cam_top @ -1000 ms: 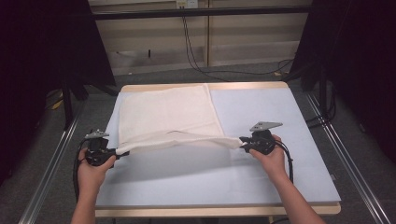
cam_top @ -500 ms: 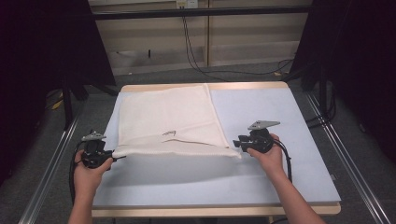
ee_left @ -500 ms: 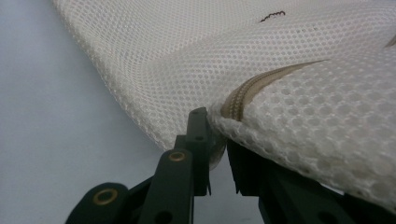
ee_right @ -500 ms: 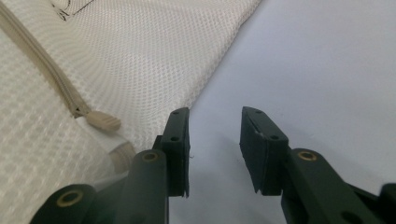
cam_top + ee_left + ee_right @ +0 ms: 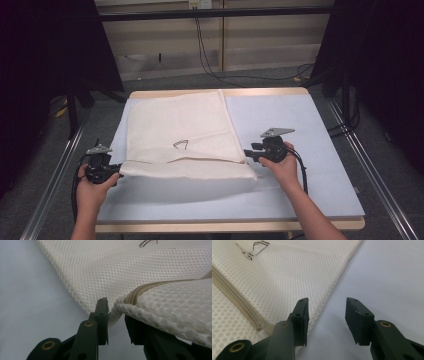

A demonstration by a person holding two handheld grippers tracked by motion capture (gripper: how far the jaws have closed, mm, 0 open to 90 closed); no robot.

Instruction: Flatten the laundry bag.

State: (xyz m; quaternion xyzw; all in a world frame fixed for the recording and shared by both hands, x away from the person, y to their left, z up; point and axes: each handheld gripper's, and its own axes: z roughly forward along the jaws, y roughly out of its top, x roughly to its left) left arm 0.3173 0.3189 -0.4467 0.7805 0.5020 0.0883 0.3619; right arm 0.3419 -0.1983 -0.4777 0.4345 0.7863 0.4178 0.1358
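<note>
Just opened: left hand-held gripper (image 5: 118,172), narrow, bag (image 5: 185,135) corner loose between jaws; right hand-held gripper (image 5: 246,153), wider, empty, at frame centre.

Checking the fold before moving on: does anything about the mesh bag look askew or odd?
Slightly: the cream mesh zip bag has its near edge folded over unevenly, sticking out past the right side edge by the right gripper.

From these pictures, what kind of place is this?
Probably a lab or recording workspace, not a home: a plain covered table holding one mesh bag, dark curtains either side, loose cables on the floor behind.
</note>
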